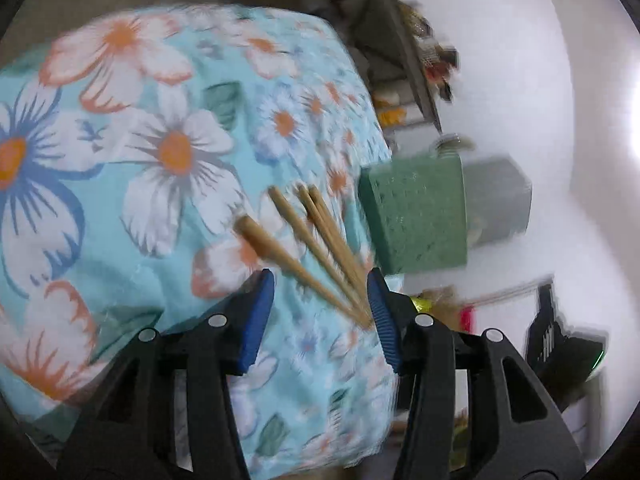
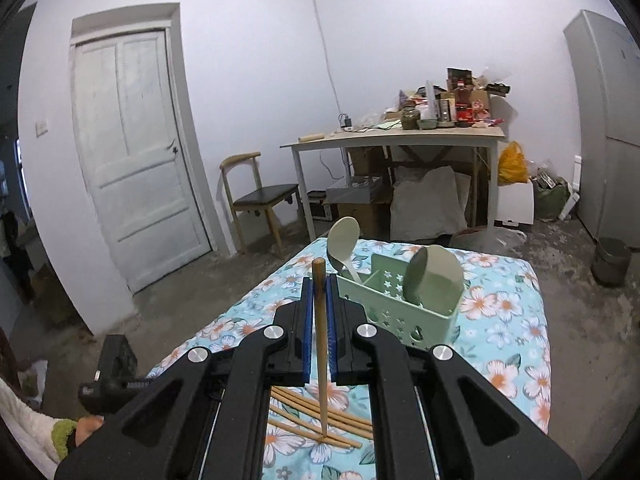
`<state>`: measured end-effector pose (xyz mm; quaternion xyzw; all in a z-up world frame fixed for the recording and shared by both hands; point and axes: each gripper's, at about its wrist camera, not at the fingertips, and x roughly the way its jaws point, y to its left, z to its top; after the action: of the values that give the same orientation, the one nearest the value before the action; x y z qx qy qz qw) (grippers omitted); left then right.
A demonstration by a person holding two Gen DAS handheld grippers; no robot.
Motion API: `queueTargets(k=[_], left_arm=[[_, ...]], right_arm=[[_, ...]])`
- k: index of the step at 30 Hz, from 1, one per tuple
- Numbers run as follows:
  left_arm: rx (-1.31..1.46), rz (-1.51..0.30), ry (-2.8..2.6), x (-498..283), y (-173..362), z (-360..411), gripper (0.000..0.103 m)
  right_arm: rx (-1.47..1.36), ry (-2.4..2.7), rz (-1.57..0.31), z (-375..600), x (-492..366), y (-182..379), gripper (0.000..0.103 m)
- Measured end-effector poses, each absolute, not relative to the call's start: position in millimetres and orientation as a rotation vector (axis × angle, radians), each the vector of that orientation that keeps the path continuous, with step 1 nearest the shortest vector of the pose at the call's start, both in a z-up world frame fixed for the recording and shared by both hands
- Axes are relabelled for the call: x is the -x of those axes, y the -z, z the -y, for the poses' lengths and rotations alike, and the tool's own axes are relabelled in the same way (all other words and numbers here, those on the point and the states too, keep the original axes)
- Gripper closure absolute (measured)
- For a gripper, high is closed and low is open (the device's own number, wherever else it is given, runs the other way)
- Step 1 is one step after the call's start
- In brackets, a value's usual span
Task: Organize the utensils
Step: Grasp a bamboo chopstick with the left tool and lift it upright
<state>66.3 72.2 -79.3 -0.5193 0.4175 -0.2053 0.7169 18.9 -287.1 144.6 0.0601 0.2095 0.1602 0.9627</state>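
1. Left wrist view: blurred floral tablecloth (image 1: 132,152) over a table, white wall to the right, cluttered shelf far off.
2. Same view: left gripper (image 1: 320,312) roughly half open, gripping nothing; loose chopsticks (image 1: 320,240) fanned on the cloth, their near tips lying between the blue pads and close against the right one.
3. Same view: green utensil caddy (image 1: 416,220) just right of the chopsticks, near the table's right edge.
4. Right wrist view: white-walled room, panelled door (image 2: 132,152) on the left, chair and cluttered side table far behind.
5. Same view: right gripper (image 2: 320,292) clamped tight on a single chopstick (image 2: 320,332), held upright, its lower tip hanging over the loose chopsticks (image 2: 320,416) on the cloth.
6. Same view: caddy (image 2: 400,312) just right of and beyond the pads, already holding a pale spoon (image 2: 342,240) and a round ladle (image 2: 432,276).
7. Judged best: carry the stick up clear of the rim, keep it vertical, lower it into a free compartment, then release.
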Motion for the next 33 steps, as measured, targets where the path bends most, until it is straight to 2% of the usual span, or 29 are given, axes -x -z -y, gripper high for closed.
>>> queueTargets(k=[4,8,16,22,33], left_arm=[[1.321,-0.951,0.387,-75.9,90.8,-80.2,0.059],[1.334,-1.011,0.280,-78.1,104.5,-77.5,0.094],[1.286,-0.968,0.297,-69.2,102.2,-72.0,0.094],[1.199,-0.918,0.356,-68.3,80.3,-73.7,0.094],[0.855,-0.576,0.409,-49.7,-36.8,-103.8,0.098]], right_arm=[[-0.170,-0.320,-0.407,294.3,-10.1,-138.2,0.096],[-0.223,-0.313,-0.387,302.5,-0.4,-131.4,0.096],[-0.281,-0.284,-0.355,322.8,17.7,-128.8,0.096],[-0.304,-0.256,-0.294,336.6,34.9,-140.8,0.097],[-0.300,-0.230,-0.242,343.7,42.7,-152.2,0.097]])
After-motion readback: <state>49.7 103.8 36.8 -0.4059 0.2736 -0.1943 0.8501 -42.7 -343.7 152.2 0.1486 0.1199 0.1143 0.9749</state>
